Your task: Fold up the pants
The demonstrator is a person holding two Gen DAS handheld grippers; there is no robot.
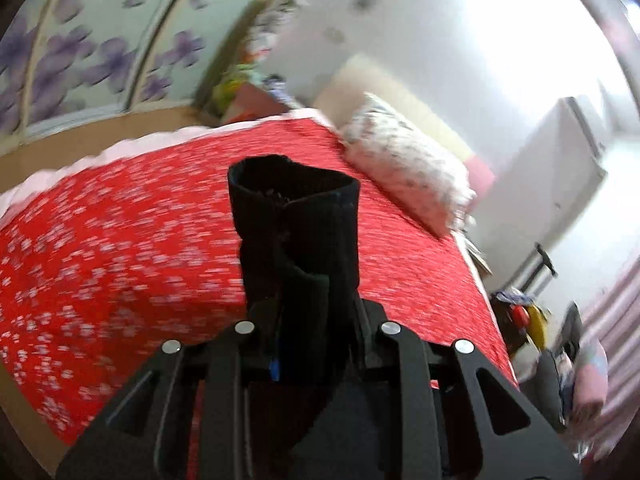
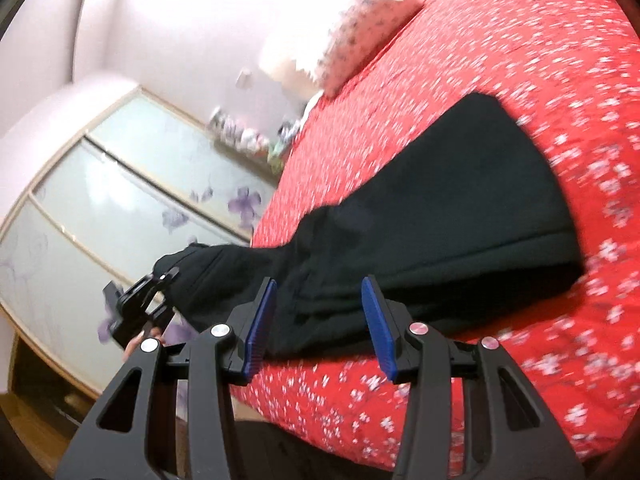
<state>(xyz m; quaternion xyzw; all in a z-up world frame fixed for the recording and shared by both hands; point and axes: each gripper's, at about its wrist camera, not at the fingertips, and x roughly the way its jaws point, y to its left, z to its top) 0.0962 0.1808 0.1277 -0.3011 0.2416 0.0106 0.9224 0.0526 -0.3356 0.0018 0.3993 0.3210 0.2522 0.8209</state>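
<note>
Black pants (image 2: 440, 216) lie stretched across the red flowered bedspread (image 2: 520, 60). My left gripper (image 1: 308, 312) is shut on the ribbed cuff end of the pants (image 1: 296, 216), which stands up between its fingers above the bed. In the right wrist view the left gripper (image 2: 160, 292) holds that end lifted off the bed's edge at the left. My right gripper (image 2: 320, 312) is open and empty, its blue pads (image 2: 260, 320) just above the near edge of the pants.
A flowered pillow (image 1: 404, 160) lies at the head of the bed. A wardrobe with purple-flowered sliding doors (image 1: 100, 52) stands beyond the bed. Clutter and a white cabinet (image 1: 552, 168) are at the right side. The view is motion-blurred.
</note>
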